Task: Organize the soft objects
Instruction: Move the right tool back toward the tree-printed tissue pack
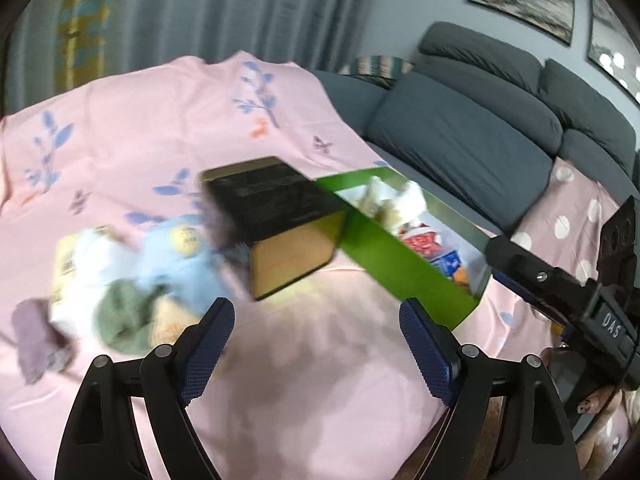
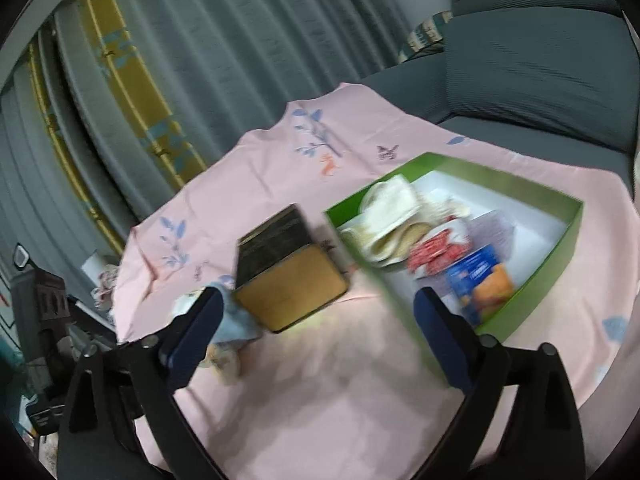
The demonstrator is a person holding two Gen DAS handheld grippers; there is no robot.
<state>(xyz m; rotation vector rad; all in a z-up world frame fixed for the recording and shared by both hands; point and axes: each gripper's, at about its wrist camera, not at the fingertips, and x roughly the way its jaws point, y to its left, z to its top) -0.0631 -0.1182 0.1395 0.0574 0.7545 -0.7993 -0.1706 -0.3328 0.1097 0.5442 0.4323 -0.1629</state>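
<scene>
A pile of soft cloths lies on the pink sheet [image 1: 160, 120] at the left: a light blue one [image 1: 176, 264], a green one [image 1: 128, 316], a purple one [image 1: 36, 340] and a white one [image 1: 88, 272]. A black tin with a gold side [image 1: 276, 216] stands beside an open green box [image 1: 400, 272]. In the right wrist view the green box [image 2: 536, 280] holds a cream cloth [image 2: 392, 216], a red-and-white packet [image 2: 440, 248] and a blue-and-orange packet [image 2: 484, 284]. My left gripper [image 1: 316, 320] hovers open and empty in front of the tin. My right gripper [image 2: 320, 312] is open and empty, between the tin [image 2: 288, 280] and the box.
A grey sofa [image 1: 460, 140] rises behind the sheet at the right, with grey curtains [image 2: 240, 60] at the back. The black body of the right-hand tool [image 1: 580, 304] reaches in from the right edge. The sheet's left edge [image 2: 120, 280] drops off to clutter on the floor.
</scene>
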